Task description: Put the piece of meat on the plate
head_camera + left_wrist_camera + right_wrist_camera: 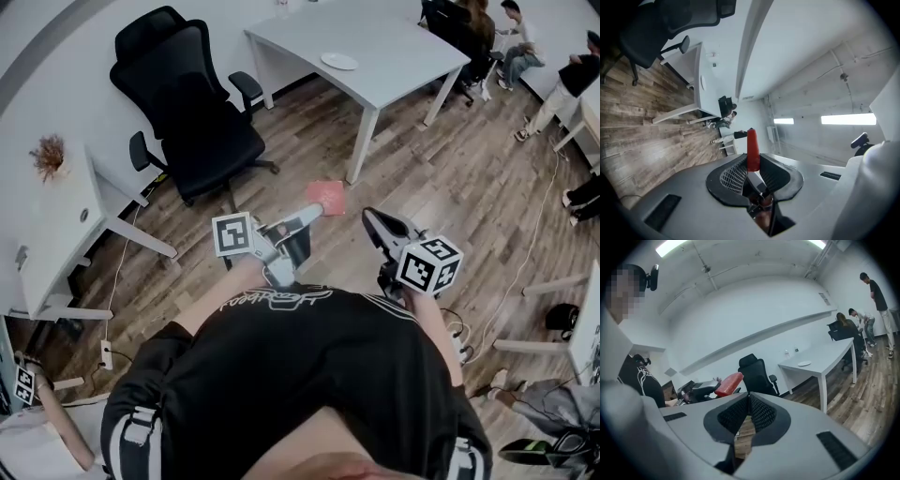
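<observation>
A flat red piece of meat (326, 197) sticks out of my left gripper (312, 210), which is shut on its near end and held at waist height over the wooden floor. In the left gripper view the meat (752, 146) stands edge-on between the pads. The white plate (339, 61) lies far ahead on a white table (394, 47). My right gripper (372, 217) hangs beside the left one, shut, with nothing in it. The right gripper view shows its pads (740, 411) pressed together, the meat (729, 384) to the left and the plate (804, 363) on the distant table.
A black office chair (192, 112) stands between me and the table's left end. A white desk (56, 216) is at the left. Several people (520, 37) are at the far right past the table. Cables (525, 272) trail on the floor at the right.
</observation>
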